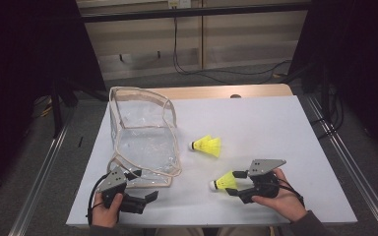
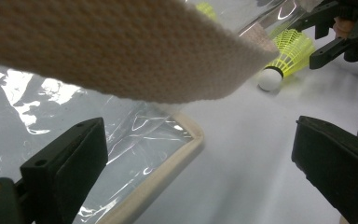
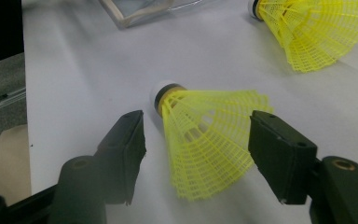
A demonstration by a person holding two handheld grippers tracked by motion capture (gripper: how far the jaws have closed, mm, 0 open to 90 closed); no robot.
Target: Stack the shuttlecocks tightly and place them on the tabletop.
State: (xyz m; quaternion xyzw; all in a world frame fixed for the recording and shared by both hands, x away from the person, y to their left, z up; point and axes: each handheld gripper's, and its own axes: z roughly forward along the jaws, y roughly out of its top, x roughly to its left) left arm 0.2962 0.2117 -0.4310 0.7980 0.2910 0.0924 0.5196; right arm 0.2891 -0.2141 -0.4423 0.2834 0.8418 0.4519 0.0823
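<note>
Right now the right gripper [image 1: 230, 183] is lying low over the table [image 1: 275, 128] with its jaws set on either side of the near shuttlecock [image 1: 223, 182], and in the right gripper view that shuttlecock [image 3: 205, 140] is lying on its side, cork pointing away and the yellow skirt fanning back between the pads. One pad is sitting at the skirt's edge, perhaps just brushing it, while the other is standing clear with bare table in between, so the jaws are roughly half open and are not yet gripping anything. Going for the skirt makes sense, I'd say: it is the widest, springiest part and gives way without slipping. The left gripper [image 1: 145, 199] is resting at the near corner of the clear bag [image 1: 145, 132], jaws spread wide and holding nothing; in its own view the bag's woven strap [image 2: 121, 46] is hanging across the top and the bag's trimmed edge [image 2: 168, 165] is running between the jaws. It looks to be waiting there to steady or open the bag, since soft plastic like that would sag under a drop. A second shuttlecock [image 1: 206, 145] is lying farther out, just beside the bag, well apart from both grippers.
</note>
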